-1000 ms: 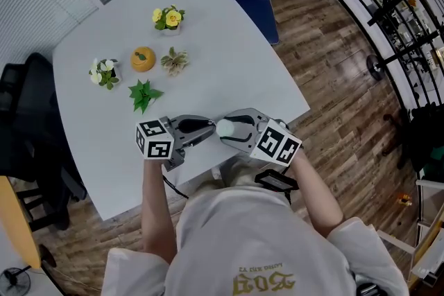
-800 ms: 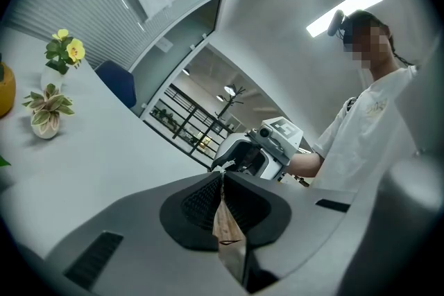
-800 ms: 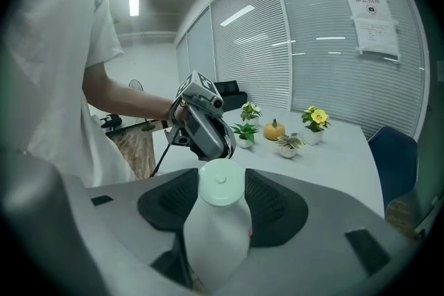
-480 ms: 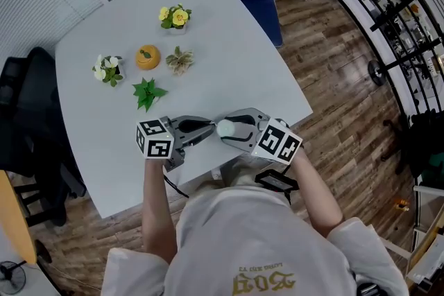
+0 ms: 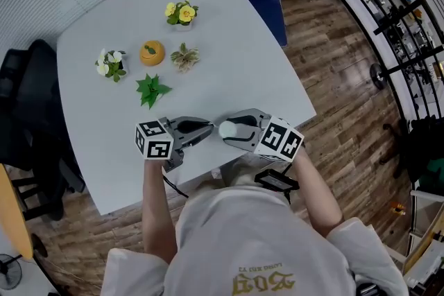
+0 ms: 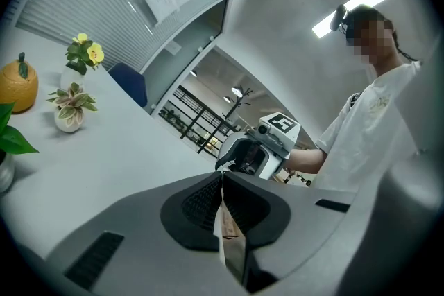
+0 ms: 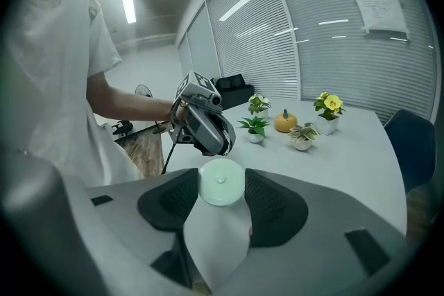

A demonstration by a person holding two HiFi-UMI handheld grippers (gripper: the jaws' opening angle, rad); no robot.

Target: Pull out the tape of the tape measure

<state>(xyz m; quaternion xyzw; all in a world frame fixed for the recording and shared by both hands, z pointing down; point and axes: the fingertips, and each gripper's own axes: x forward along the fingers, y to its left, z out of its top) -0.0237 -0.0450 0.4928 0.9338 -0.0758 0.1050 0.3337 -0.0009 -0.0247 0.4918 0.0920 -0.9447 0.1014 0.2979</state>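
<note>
Holding the round tape measure point(image 7: 220, 182) between wide-set jaws, right hand-held gripper point(image 5: 227, 129) above the bench point(image 5: 229, 66) edge, left hand-held gripper point(image 5: 208, 130) closed tight on the thin tape point(image 6: 222, 227).

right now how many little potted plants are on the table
4. A yellow-flowered plant farthest away, a pale-leaved plant right of the orange ornament, a white-flowered plant to its left, a green leafy plant nearest. None looks hidden.
</note>
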